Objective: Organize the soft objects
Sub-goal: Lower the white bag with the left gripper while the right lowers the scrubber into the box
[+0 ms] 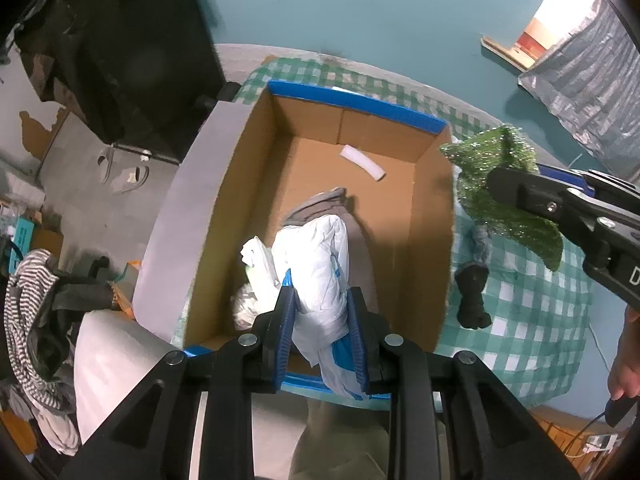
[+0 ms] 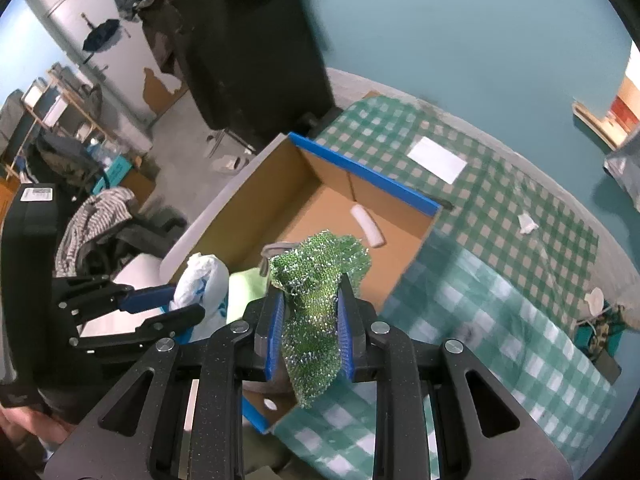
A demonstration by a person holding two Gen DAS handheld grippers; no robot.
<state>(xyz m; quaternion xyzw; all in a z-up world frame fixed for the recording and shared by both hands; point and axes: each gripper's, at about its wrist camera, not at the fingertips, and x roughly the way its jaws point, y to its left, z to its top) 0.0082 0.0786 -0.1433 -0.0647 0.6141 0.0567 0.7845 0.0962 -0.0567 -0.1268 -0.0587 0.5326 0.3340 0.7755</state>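
Observation:
My left gripper (image 1: 322,300) is shut on a white plastic bag with blue print (image 1: 316,256), held over the near part of an open cardboard box (image 1: 432,216) with blue rims. Inside the box lie a grey cloth (image 1: 320,204), a white foam piece (image 1: 362,162) and crumpled white plastic (image 1: 246,304). My right gripper (image 2: 310,300) is shut on a glittery green mesh cloth (image 2: 316,280), just above the box's near right corner. In the right wrist view the left gripper (image 2: 176,300) holds the white bag (image 2: 200,284) at the left. The box (image 2: 404,248) stands on a green checked tablecloth (image 2: 480,300).
A dark soft item (image 1: 472,296) and a small grey piece (image 1: 480,236) lie on the cloth (image 1: 532,320) right of the box. A white card (image 2: 436,160) and paper scraps (image 2: 526,222) sit farther back. A black cabinet (image 2: 248,52) stands behind; clothes pile (image 1: 32,312) lies at left.

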